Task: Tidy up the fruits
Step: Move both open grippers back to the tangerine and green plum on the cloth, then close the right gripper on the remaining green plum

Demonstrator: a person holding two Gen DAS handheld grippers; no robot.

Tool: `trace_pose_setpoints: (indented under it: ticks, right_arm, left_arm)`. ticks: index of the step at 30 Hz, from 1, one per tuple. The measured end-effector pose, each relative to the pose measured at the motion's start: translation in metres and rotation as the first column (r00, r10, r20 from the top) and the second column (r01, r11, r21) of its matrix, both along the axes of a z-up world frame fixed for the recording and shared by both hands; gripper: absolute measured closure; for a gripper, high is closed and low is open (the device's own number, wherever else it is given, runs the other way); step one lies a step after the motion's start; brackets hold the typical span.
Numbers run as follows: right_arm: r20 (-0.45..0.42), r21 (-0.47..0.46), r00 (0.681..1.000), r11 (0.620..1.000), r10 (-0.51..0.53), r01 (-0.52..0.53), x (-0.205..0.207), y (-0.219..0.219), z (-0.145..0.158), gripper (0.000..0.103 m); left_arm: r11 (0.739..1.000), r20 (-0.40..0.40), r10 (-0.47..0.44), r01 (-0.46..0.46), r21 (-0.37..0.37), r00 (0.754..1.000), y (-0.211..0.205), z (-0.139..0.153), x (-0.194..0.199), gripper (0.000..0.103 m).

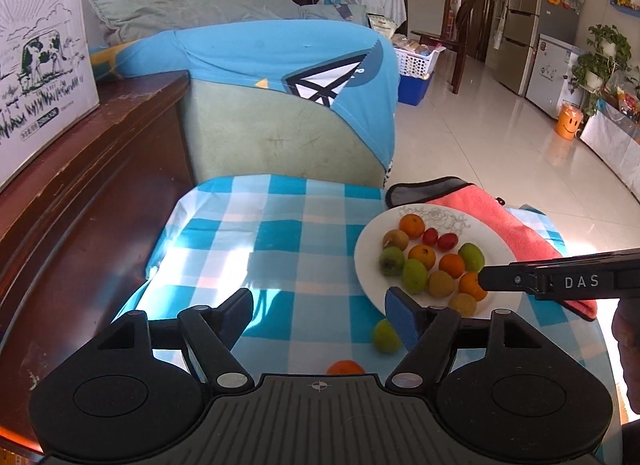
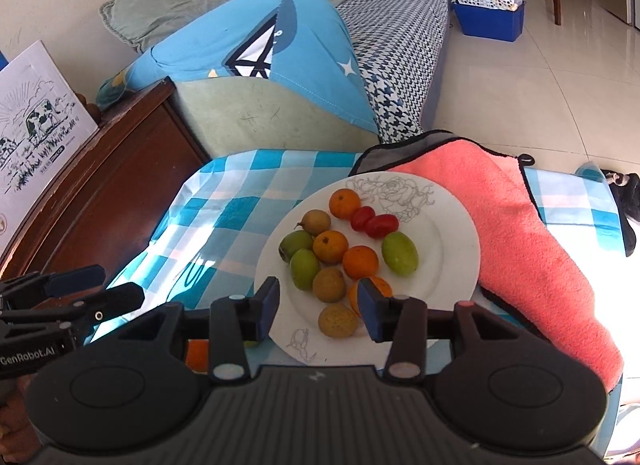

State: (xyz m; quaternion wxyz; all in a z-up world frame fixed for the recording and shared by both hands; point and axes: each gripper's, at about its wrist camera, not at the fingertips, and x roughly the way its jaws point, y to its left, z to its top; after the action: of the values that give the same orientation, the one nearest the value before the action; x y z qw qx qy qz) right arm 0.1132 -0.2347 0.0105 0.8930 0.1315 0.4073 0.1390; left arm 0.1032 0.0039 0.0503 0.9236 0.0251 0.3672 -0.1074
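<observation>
A white plate point(image 2: 452, 233) point(image 1: 366, 265) on the blue checked tablecloth point(image 1: 280, 233) holds several oranges, green fruits and brownish fruits, plus two red ones point(image 2: 374, 222). My right gripper point(image 2: 320, 297) hovers open over the plate's near side. A brown fruit point(image 2: 329, 284) lies below the gap, and an orange point(image 2: 384, 285) is partly hidden behind the right finger. In the left wrist view the right gripper point(image 1: 484, 279) reaches in from the right. My left gripper point(image 1: 320, 309) stands open and empty over the cloth, left of the plate. A green fruit point(image 1: 386, 335) and an orange point(image 1: 346, 367) lie on the cloth beneath it.
A pink towel point(image 2: 520, 225) lies under the plate's right side. A dark wooden cabinet point(image 1: 80, 185) with a white carton point(image 1: 36, 65) stands to the left. A sofa with a blue cover point(image 1: 260, 53) is behind the table. The tiled floor point(image 1: 500, 153) is on the right.
</observation>
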Motion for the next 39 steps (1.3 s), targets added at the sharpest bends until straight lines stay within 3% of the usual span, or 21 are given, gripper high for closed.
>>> trace_pose_setpoints:
  ticks: [11, 16, 26, 32, 37, 39]
  right_arm:
    - [0.009, -0.021, 0.991, 0.99, 0.137, -0.137, -0.017, 0.047, -0.009, 0.057]
    - [0.016, -0.046, 0.982, 0.982, 0.186, -0.186, -0.012, 0.065, -0.018, 0.057]
    - [0.021, -0.136, 0.982, 0.973, 0.189, -0.185, 0.001, 0.081, -0.039, 0.057]
    - [0.03, -0.215, 0.973, 0.952, 0.228, -0.216, 0.002, 0.094, -0.046, 0.058]
    - [0.052, -0.281, 0.966, 0.932, 0.252, -0.228, 0.0, 0.105, -0.052, 0.058]
    - [0.066, -0.302, 0.964, 0.926, 0.256, -0.225, -0.001, 0.107, -0.053, 0.067]
  left_arm:
    - [0.994, -0.057, 0.098, -0.095, 0.051, 0.994, 0.028, -0.019, -0.002, 0.028]
    - [0.994, -0.079, 0.101, -0.097, 0.052, 0.992, 0.029, -0.027, -0.001, 0.028]
    - [0.987, -0.148, 0.139, -0.124, 0.107, 0.979, 0.03, -0.049, 0.004, 0.025]
    - [0.982, -0.213, 0.159, -0.132, 0.138, 0.964, 0.03, -0.065, 0.006, 0.022]
    - [0.981, -0.218, 0.154, -0.123, 0.149, 0.964, 0.027, -0.069, 0.005, 0.019]
    - [0.98, -0.216, 0.156, -0.125, 0.152, 0.964, 0.026, -0.069, 0.005, 0.017]
